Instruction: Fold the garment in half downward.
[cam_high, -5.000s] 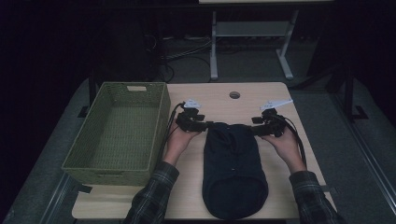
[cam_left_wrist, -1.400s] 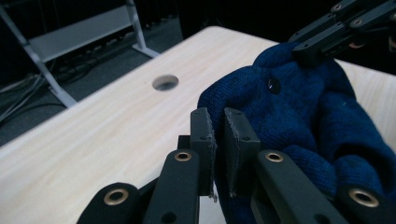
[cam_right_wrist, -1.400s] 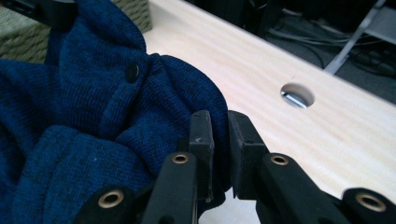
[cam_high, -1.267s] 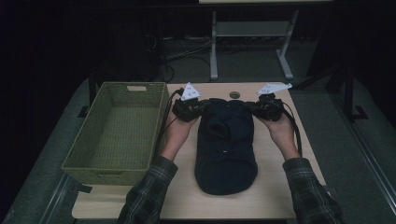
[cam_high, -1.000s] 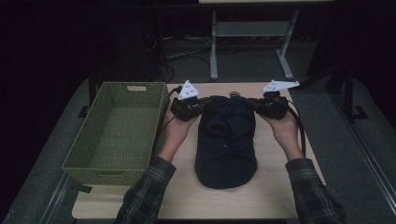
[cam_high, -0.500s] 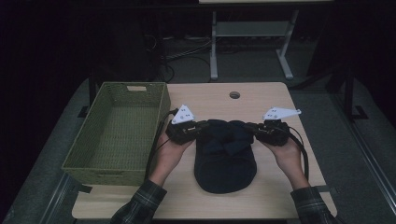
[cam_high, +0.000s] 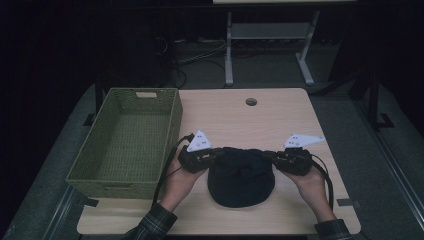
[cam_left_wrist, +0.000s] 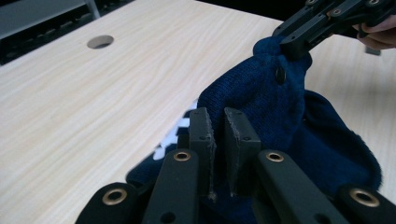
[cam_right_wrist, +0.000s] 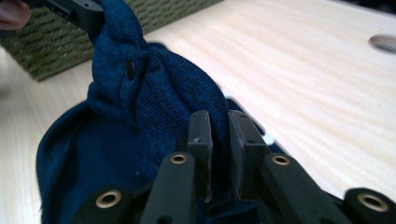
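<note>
Here, one blue knit garment (cam_high: 241, 176), two grippers, left gripper (cam_high: 216, 156) and right gripper (cam_high: 272, 157) each clamped on it, one green basket (cam_high: 125, 145).

Both tongs drew back; garment (cam_high: 241, 176) folded shorter, seemingly doubled

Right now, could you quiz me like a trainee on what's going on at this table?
1. True or false: both tools grip the blue knitted garment.
2. Where is the green basket: A on the left tool's side, B on the right tool's side, C on the floor?
3. What is inside the basket?

Key: 1 true. 2 A. 3 Nothing that can be seen.
</note>
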